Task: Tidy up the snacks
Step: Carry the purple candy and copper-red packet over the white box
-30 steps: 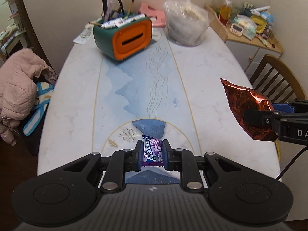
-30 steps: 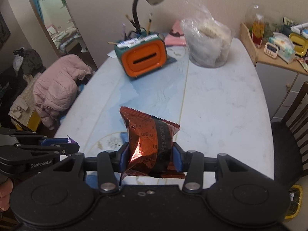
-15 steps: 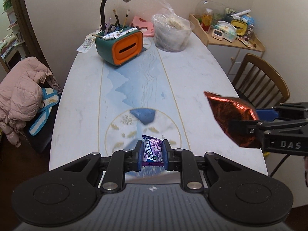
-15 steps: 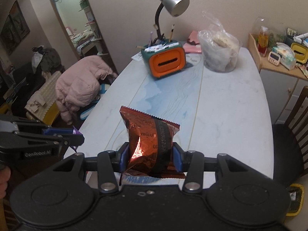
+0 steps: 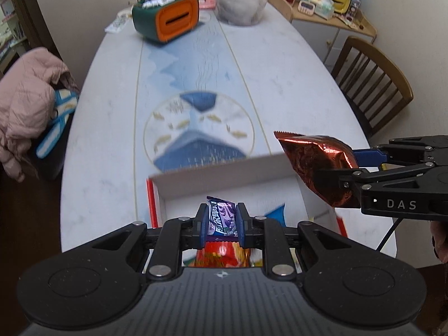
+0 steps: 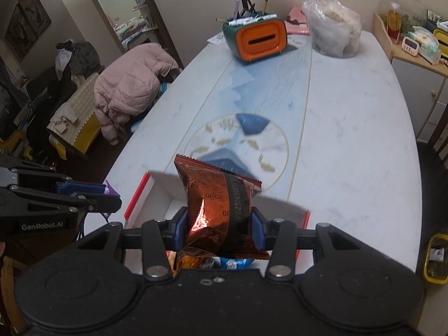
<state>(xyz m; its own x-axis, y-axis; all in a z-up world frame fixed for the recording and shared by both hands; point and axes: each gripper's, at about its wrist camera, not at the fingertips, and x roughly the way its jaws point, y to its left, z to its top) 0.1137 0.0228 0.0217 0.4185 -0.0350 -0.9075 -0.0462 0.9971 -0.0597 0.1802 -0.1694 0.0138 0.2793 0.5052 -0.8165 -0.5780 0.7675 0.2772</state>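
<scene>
Left gripper (image 5: pixel 223 219): clamped tight on a small purple candy packet (image 5: pixel 221 216), held above the open white box (image 5: pixel 224 180) with red edges. Right gripper (image 6: pixel 219 225): partly closed on a copper-red cookie bag (image 6: pixel 217 198), pads pressed to both sides, above the same box, which contains other snack packets (image 6: pixel 212 261). Box at near end of the pale table (image 6: pixel 350 128); orange-fronted holder (image 6: pixel 259 40) and clear plastic bag (image 6: pixel 334 35) at far end.

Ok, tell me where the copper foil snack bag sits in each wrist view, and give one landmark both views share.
Left wrist view: the copper foil snack bag is at the right, clamped in the right gripper coming in from that edge.
Right wrist view: the bag is bottom centre, upright in that gripper's jaws, above the white box.
Shared landmark: the orange-and-green organizer at the table's far end.
</scene>
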